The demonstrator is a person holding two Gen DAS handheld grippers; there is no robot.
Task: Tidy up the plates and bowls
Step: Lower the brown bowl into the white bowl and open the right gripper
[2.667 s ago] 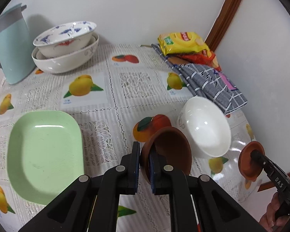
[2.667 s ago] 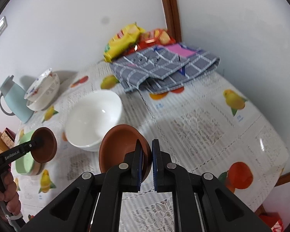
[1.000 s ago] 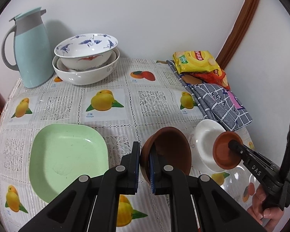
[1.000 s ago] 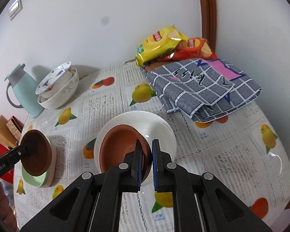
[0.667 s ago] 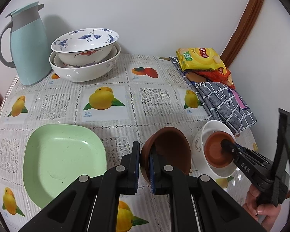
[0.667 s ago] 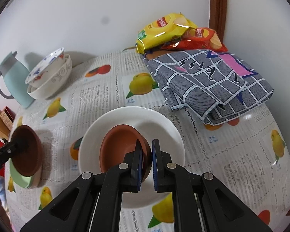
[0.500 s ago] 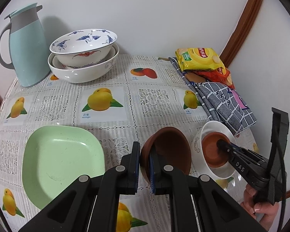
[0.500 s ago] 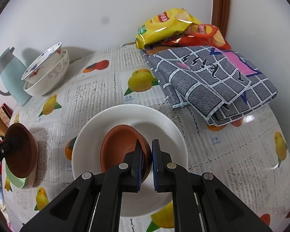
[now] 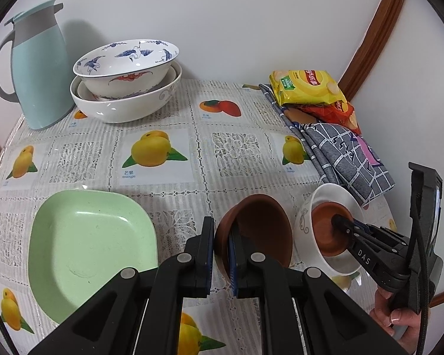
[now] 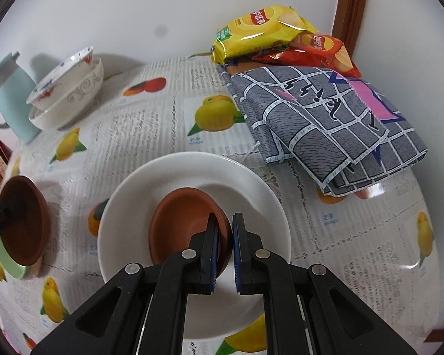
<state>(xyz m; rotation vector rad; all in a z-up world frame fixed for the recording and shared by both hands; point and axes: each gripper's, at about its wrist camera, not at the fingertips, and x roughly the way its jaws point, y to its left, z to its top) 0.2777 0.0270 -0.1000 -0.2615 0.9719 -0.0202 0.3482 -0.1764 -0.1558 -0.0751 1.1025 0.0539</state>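
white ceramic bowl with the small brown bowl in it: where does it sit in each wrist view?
Left wrist: the white ceramic bowl is at lower right, below the grey checked cloth, with the right gripper reaching into it.
Right wrist: the bowl fills the centre, just beyond the gripper's fingertips.
Shared landmark: the yellow crisp packet at the back of the table.

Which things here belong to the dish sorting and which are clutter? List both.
Job:
- brown bowl in left gripper
- brown bowl in right gripper, inside white bowl
- green plate
- stacked patterned bowls

Clutter:
- kettle
- chip bags
- folded cloth
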